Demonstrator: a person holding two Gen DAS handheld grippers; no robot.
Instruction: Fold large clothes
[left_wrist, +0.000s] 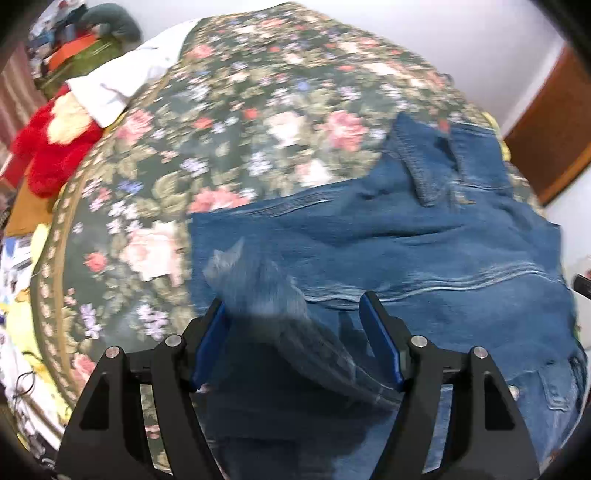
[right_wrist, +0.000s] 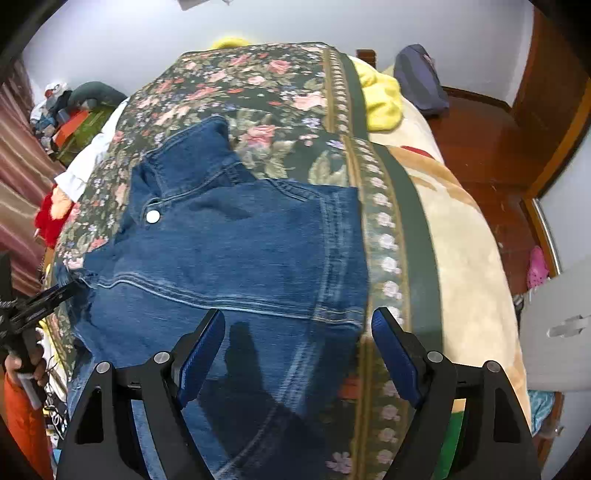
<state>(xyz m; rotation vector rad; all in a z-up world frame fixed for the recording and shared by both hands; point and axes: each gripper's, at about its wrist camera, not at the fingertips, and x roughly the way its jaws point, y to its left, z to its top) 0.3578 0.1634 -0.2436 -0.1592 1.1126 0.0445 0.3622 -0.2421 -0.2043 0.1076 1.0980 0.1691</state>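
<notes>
A blue denim jacket (left_wrist: 406, 251) lies spread on the floral bedspread (left_wrist: 240, 129). My left gripper (left_wrist: 291, 301) hangs open over the jacket's left part. A pale, blurred flap of denim (left_wrist: 258, 288) lies loose between its blue pads (left_wrist: 210, 343), and neither pad presses on it. In the right wrist view the jacket (right_wrist: 229, 251) shows its collar (right_wrist: 195, 147) at the far end and a metal button (right_wrist: 153, 216). My right gripper (right_wrist: 299, 314) stands open just above the jacket's right edge, with nothing gripped. The left gripper (right_wrist: 70, 286) reaches in from the left edge, held by a hand (right_wrist: 22, 363).
A red plush toy (left_wrist: 48, 147) and white cloth (left_wrist: 122, 81) lie at the bed's far left. Yellow cloth (right_wrist: 380, 99), a dark bag (right_wrist: 421, 81) and a beige blanket (right_wrist: 461, 240) are on the right. Beyond them are a wooden floor (right_wrist: 480, 140) and a white door (right_wrist: 554, 325).
</notes>
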